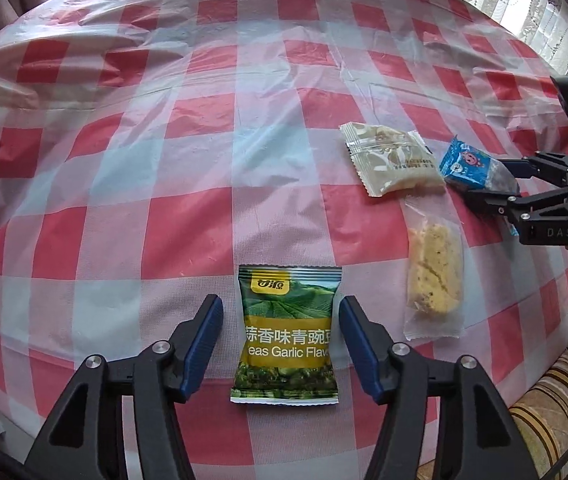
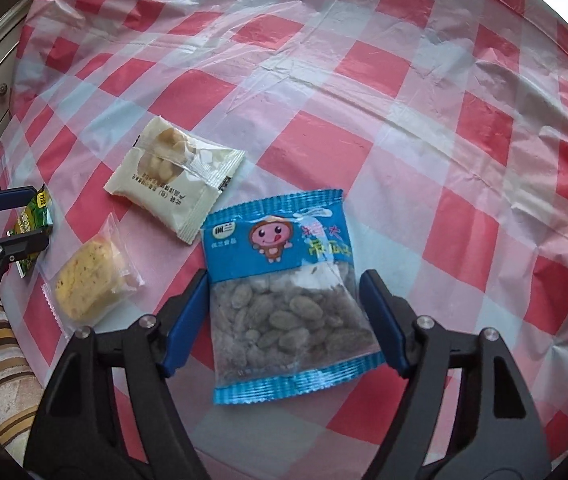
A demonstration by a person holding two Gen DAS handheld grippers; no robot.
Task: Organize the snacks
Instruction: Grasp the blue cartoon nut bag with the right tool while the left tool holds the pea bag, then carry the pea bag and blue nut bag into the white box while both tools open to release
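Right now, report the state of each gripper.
Left gripper: jaws open, astride the green pea packet, not pressing it.
Right gripper: jaws open, astride the blue snack packet, not gripping.

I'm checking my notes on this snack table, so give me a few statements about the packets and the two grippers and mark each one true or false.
1. The green pea packet lies flat between the open fingers of the left gripper. True.
2. The right gripper straddles a red packet. False: it straddles the blue packet, which has a clear window.
3. Four snack packets lie on the checked tablecloth. True.
4. The cream packet is stacked on top of the blue packet. False: it lies beside it on the cloth.
5. The clear-wrapped yellow cake lies between the green pea packet and the blue packet. True.
6. The left gripper has lifted the green pea packet off the table. False: the packet rests on the cloth.
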